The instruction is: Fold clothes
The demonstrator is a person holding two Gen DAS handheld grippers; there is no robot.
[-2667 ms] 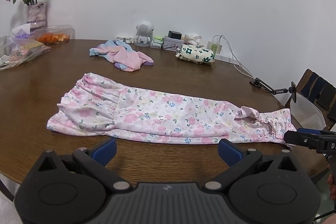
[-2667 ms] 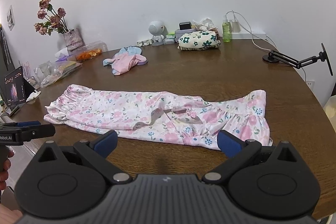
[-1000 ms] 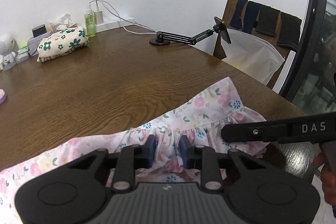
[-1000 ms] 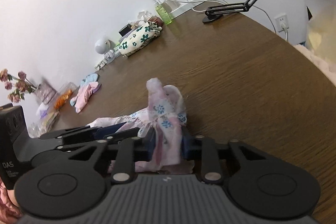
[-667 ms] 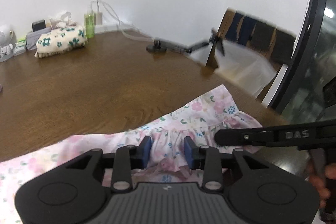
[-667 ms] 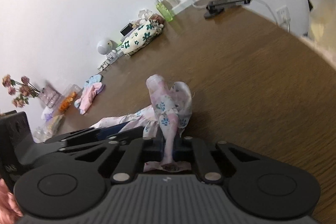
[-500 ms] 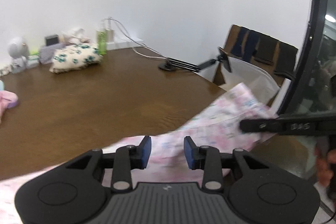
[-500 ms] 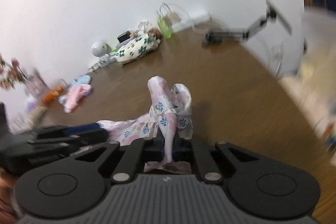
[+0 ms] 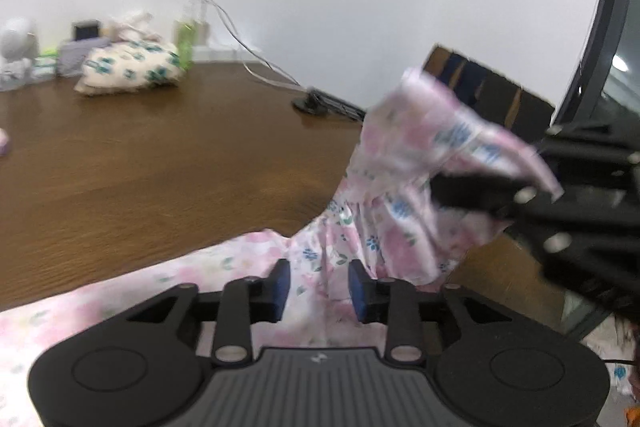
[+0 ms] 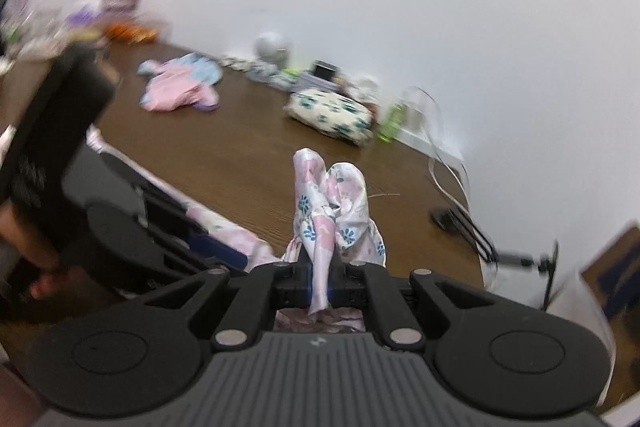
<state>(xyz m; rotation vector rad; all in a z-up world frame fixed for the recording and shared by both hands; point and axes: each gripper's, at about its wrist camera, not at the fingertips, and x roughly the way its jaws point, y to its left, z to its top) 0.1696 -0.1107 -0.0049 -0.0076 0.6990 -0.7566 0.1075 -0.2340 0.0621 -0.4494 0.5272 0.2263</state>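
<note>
The pink floral garment (image 9: 404,187) lies on the brown table (image 9: 160,163), its right hem end lifted. My right gripper (image 10: 320,285) is shut on a bunch of that hem, which sticks up between its fingers (image 10: 324,203). In the left wrist view the right gripper's black body (image 9: 560,195) holds the raised cloth at the right. My left gripper (image 9: 318,285) has its blue pads (image 9: 280,283) partly apart with floral fabric lying between them. It shows at the left of the right wrist view (image 10: 140,227), low over the cloth.
A folded white-and-green floral cloth (image 10: 332,113) and a pink-and-blue garment (image 10: 180,87) lie further back. A green bottle (image 10: 392,121), cables, a small white robot figure (image 10: 272,47) and flowers stand by the wall. A black phone arm (image 9: 328,103) and a chair (image 9: 488,95) are at the right.
My right gripper has lifted the hem end up off the table and swung leftward. My left gripper's pads have opened wider; the cloth between them is looser. Both views are motion-blurred.
</note>
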